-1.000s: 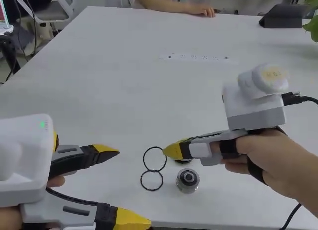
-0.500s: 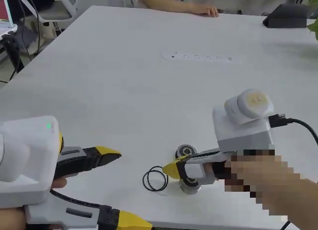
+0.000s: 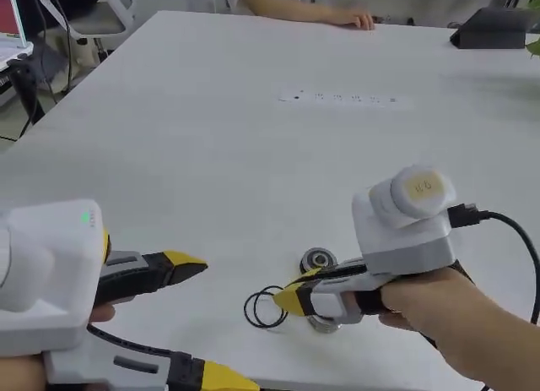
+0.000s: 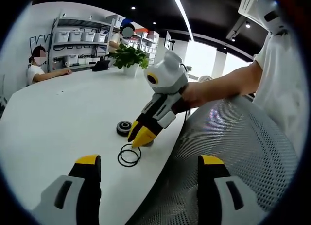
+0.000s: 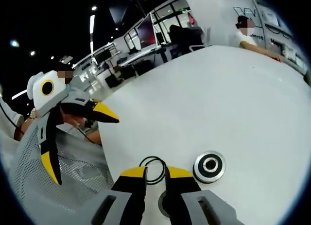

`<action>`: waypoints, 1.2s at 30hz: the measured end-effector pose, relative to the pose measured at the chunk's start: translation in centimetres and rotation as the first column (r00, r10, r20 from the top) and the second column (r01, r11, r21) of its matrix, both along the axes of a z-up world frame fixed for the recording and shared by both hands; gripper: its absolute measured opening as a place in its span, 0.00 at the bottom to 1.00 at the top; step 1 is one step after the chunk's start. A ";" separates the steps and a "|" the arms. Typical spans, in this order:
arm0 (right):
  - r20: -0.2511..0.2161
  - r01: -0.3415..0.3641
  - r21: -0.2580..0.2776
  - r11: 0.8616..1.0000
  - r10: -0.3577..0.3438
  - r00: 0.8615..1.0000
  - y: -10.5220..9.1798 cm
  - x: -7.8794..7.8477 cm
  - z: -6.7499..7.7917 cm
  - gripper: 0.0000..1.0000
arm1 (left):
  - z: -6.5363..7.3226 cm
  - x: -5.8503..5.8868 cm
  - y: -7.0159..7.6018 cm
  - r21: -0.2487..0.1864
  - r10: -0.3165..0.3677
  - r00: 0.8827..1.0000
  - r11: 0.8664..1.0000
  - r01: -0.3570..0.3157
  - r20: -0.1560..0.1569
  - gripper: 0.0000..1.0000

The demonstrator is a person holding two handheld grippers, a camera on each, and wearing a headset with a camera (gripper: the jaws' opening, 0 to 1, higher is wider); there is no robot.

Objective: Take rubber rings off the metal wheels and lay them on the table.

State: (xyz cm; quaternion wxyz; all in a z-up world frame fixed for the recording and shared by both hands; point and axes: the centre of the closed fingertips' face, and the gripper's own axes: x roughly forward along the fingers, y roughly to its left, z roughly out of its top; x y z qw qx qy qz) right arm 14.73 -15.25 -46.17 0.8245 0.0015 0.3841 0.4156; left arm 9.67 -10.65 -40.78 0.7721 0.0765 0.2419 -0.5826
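Two black rubber rings (image 3: 263, 307) (image 4: 129, 154) (image 5: 153, 169) lie overlapping on the white table (image 3: 253, 138). One bare metal wheel (image 3: 317, 260) (image 4: 124, 128) (image 5: 209, 166) lies flat just beyond them. A second wheel (image 3: 326, 323) (image 5: 165, 204) sits under my right gripper (image 3: 287, 300) (image 4: 139, 136) (image 5: 155, 173). Its yellow jaws are shut to a narrow slit, tips just right of the rings, which rest flat on the table. My left gripper (image 3: 213, 322) (image 4: 148, 161) is open and empty, at the near left, pointing towards the rings.
The table's near edge (image 3: 354, 376) runs just below the rings and wheels. A person's arm (image 3: 295, 11) rests at the far edge, and a dark object (image 3: 494, 28) lies at the far right. A mesh chair (image 4: 228, 152) stands beside the table.
My right gripper has come nearer the front edge, from the far wheel to the near one. The ring at its tip now lies overlapping the other ring. The left gripper has barely moved.
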 end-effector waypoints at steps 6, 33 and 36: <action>0.042 0.036 0.011 0.999 -0.036 0.998 -0.9 1.0 1.2 0.15 | -0.1 -0.2 -0.1 0.006 -0.014 1.000 1.000 0.014 -0.001 0.80; 0.075 0.269 0.167 0.949 -0.284 0.956 -6.4 4.9 4.7 0.13 | 0.2 0.0 0.1 0.033 -0.049 0.999 0.998 0.048 0.012 0.81; 0.075 0.286 0.183 0.941 -0.303 0.950 -6.7 5.0 5.0 0.13 | 0.9 0.5 -0.1 0.025 -0.052 0.998 0.998 0.051 0.024 0.80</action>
